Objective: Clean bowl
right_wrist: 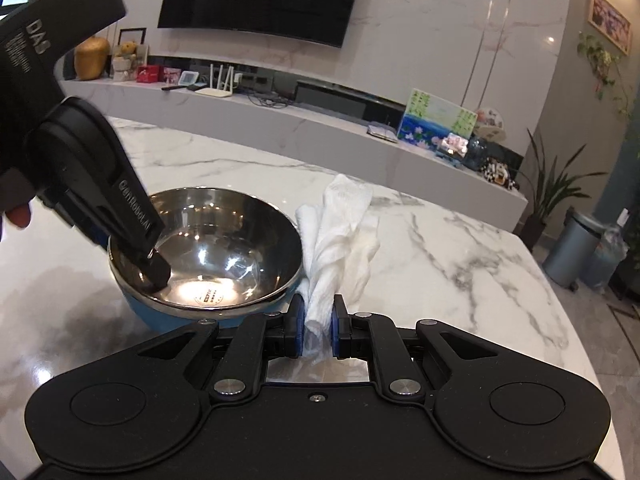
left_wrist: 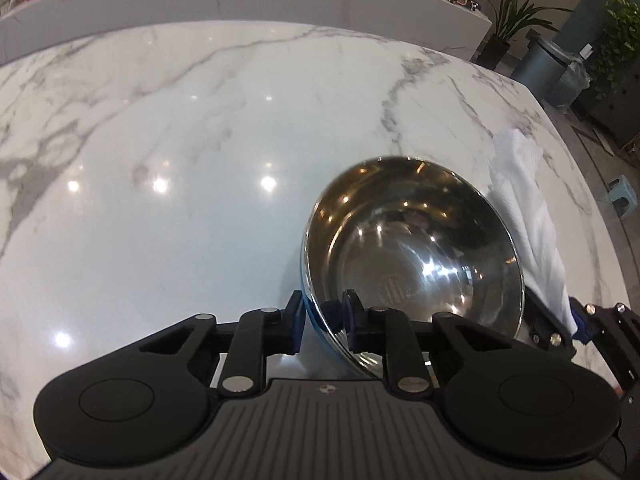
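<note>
The bowl (right_wrist: 206, 248), steel inside with a blue outer shell, stands upright on the white marble table (left_wrist: 160, 140), near the table's edge closest to both cameras; the left gripper (left_wrist: 320, 312) straddles the bowl's near rim, one finger outside against the blue wall and the other inside the steel cavity, the jaws narrowed onto the rim between them so that the pads appear to press on it; in the right wrist view the same gripper comes down from the upper left, its inner finger reaching well down the inside wall; a fingertip of the person's hand (right_wrist: 18, 214) shows at the left margin behind it; the right gripper (right_wrist: 316, 326) is clamped tight on the lower end of a crumpled white cloth (right_wrist: 340, 236), which rises from between the blue pads and stands just beside the bowl's right side, touching or very nearly touching its rim; a grey bin (right_wrist: 570, 246) stands on the floor beyond the table's far right corner.
</note>
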Tool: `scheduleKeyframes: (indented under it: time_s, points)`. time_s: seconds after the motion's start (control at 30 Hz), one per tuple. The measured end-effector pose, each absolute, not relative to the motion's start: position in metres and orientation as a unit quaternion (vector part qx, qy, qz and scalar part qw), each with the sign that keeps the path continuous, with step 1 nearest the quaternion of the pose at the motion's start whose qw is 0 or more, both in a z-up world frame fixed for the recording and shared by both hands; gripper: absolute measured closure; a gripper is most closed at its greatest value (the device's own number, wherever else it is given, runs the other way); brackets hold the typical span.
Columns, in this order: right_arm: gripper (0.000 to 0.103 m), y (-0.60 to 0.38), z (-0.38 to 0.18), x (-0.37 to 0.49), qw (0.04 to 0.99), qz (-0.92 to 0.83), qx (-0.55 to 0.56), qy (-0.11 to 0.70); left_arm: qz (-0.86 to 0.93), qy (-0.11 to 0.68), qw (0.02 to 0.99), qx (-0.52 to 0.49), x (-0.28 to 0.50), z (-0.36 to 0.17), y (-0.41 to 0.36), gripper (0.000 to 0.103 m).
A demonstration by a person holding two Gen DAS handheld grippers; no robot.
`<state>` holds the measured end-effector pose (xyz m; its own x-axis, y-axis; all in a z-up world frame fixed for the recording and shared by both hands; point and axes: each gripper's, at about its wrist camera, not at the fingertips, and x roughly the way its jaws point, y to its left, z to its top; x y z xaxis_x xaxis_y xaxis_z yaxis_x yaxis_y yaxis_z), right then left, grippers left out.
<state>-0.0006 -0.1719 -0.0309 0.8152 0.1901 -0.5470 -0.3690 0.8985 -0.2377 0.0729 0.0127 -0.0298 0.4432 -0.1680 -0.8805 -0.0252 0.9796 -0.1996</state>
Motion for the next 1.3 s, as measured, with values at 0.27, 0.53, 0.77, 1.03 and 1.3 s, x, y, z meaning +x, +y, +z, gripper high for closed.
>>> scheduleKeyframes:
  time_s: [0.27,0.53,0.77,1.03,1.3]
  points:
    - [0.092,-0.163,-0.044,0.0,0.925,0.162,-0.187,0.29,-0.035,0.536,0.835,-0.118,0.068,-0.033,0.017,0.072]
    - [0.092,-0.154,-0.056,0.0,0.91,0.173,-0.209,0.313,-0.039,0.554,0.816,-0.159,0.062,-0.041,0.023,0.054]
    - [0.092,-0.156,-0.055,-0.001,0.914,0.168,-0.21,0.305,-0.046,0.543,0.827,-0.135,0.064,-0.035,0.021,0.079]
    - [0.093,-0.163,-0.035,-0.003,0.93,0.147,-0.211,0.263,-0.041,0.53,0.841,-0.098,0.078,-0.029,0.021,0.089]
    - [0.093,-0.161,-0.032,-0.005,0.928,0.159,-0.225,0.252,-0.029,0.521,0.849,-0.085,0.082,-0.025,0.021,0.091]
